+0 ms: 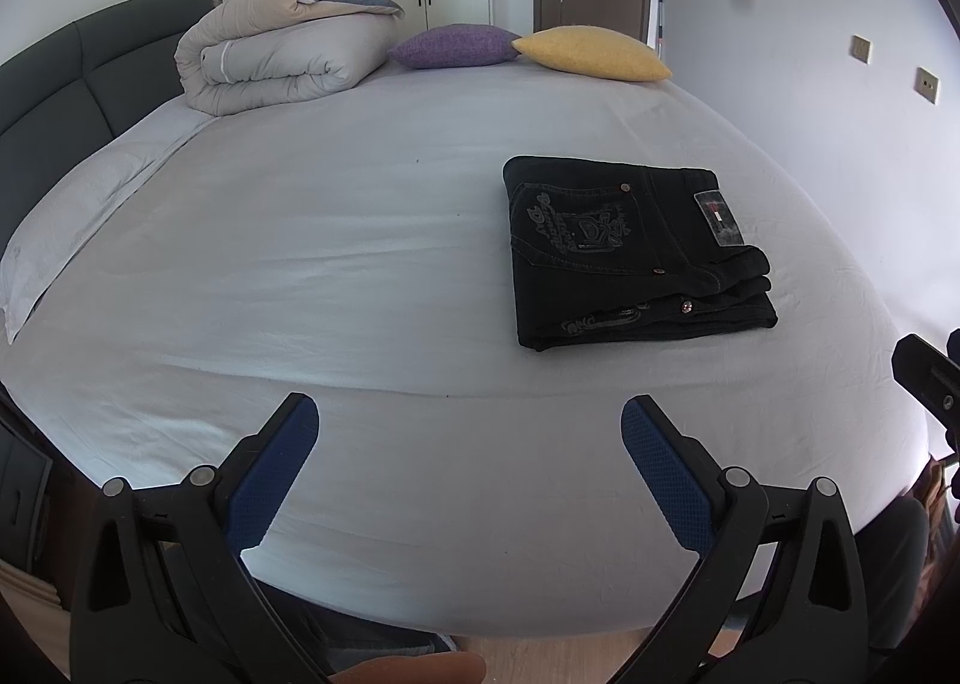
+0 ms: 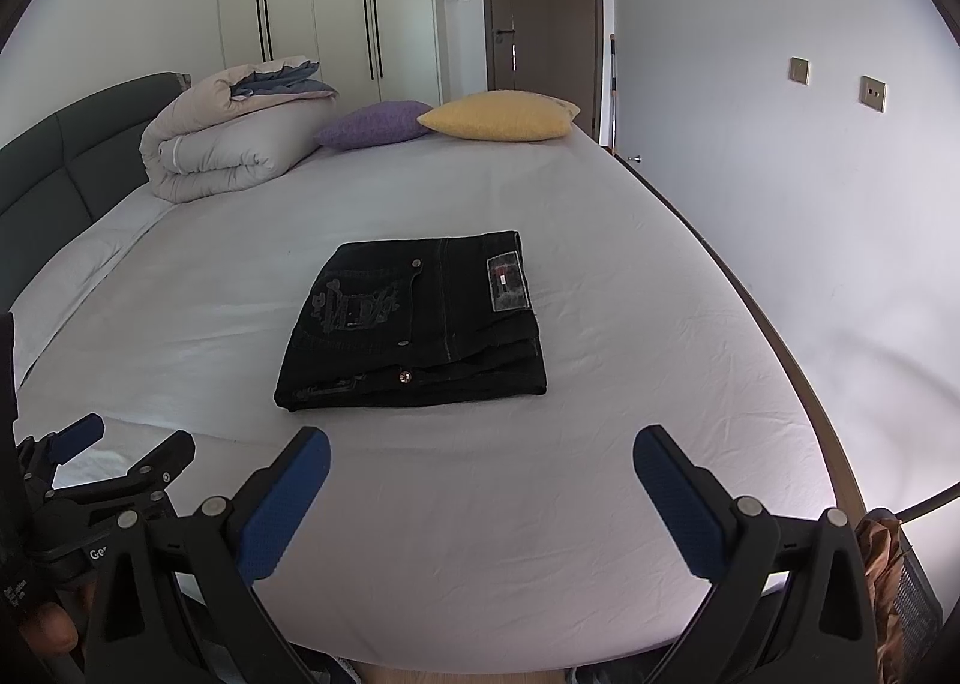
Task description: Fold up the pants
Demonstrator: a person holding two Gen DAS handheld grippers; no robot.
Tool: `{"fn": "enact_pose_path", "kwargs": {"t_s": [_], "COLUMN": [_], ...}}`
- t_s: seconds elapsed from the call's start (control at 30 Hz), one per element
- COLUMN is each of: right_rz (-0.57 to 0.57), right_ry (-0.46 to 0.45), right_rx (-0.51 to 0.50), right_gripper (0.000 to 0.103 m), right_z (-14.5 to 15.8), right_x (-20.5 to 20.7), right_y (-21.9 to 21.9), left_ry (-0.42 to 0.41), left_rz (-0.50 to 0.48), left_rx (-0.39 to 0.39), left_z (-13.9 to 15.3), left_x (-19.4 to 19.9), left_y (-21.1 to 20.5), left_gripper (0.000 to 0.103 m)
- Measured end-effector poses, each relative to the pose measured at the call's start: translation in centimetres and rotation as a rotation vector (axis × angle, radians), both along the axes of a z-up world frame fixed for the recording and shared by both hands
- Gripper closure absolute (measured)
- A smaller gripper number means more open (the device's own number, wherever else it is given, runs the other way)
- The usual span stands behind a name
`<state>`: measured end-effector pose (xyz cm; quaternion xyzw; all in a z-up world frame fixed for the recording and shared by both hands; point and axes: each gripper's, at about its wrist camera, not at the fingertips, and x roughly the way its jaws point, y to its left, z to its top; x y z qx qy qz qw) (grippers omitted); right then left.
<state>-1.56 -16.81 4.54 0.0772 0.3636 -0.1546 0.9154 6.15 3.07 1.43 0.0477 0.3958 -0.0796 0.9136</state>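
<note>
The pants (image 2: pixel 414 324) lie folded in a compact stack on the bed (image 2: pixel 480 534), apart from both grippers. The left gripper (image 1: pixel 471 420) and right gripper (image 2: pixel 480 450) hang wide open, holding nothing. Any further nudge could slide the top layers askew (the stack looks finished).

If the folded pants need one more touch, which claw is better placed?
Right, probably. The pants lie nearly straight ahead of the right claw; from the left claw they sit off to the right. Both claws are open and empty.

one pants (image 2: pixel 414 321) (folded), two cushions (image 2: pixel 375 124), one duvet (image 2: pixel 231 144)
</note>
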Motion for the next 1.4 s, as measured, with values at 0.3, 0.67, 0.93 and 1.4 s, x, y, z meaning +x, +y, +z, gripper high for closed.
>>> {"fn": "enact_pose_path", "kwargs": {"t_s": [0.3,0.67,0.93,1.4], "right_rz": [-0.001,0.0,0.0,0.0], "right_ry": [0.002,0.002,0.003,0.004], "right_rx": [0.002,0.001,0.002,0.003], "right_gripper": [0.0,0.0,0.0,0.0], "right_z": [-0.06,-0.1,-0.13,-0.05], "right_x": [0.03,0.05,0.08,0.11], "right_y": [0.06,0.04,0.04,-0.05], "left_ry": [0.005,0.008,0.011,0.014], "left_rz": [0.004,0.004,0.003,0.0], "left_rx": [-0.003,-0.005,-0.006,-0.006], "left_z": [-0.16,-0.3,-0.4,-0.6], "left_x": [0.12,0.13,0.16,0.1], "left_y": [-0.03,0.01,0.19,0.21], "left_gripper": [0.0,0.0,0.0,0.0]}}
